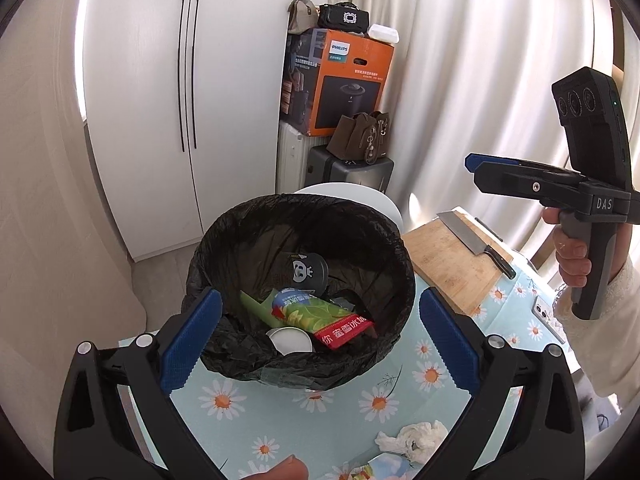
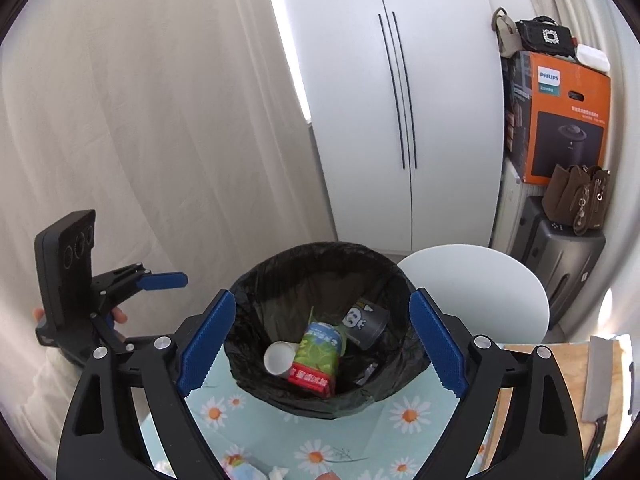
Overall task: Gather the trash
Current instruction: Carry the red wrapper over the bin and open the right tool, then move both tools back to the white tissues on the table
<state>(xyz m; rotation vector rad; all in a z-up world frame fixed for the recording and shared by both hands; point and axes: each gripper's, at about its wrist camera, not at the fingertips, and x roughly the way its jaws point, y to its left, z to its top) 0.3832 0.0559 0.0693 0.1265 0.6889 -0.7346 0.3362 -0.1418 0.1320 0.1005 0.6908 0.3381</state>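
A bin lined with a black bag (image 1: 224, 240) (image 2: 260, 280) stands on the daisy-print tablecloth (image 1: 280, 420). Inside lie a green and red wrapper (image 1: 320, 316) (image 2: 320, 356), a white cup (image 1: 290, 340) (image 2: 278, 358) and a dark cup with a cartoon face (image 1: 306, 270) (image 2: 366, 320). My left gripper (image 1: 320, 344) is open and empty, held over the bin's near rim. My right gripper (image 2: 322, 344) is open and empty above the bin; it also shows in the left wrist view (image 1: 474, 170). A crumpled white tissue (image 1: 416, 436) and a colourful wrapper (image 1: 384, 468) lie on the cloth near the front edge.
A wooden cutting board (image 1: 452, 264) with a cleaver (image 1: 470, 236) lies to the right of the bin. A phone (image 1: 548, 316) lies beyond it. A white round chair (image 2: 488, 292) stands behind the bin. Boxes, bags and suitcases (image 1: 340, 120) stack by the wardrobe.
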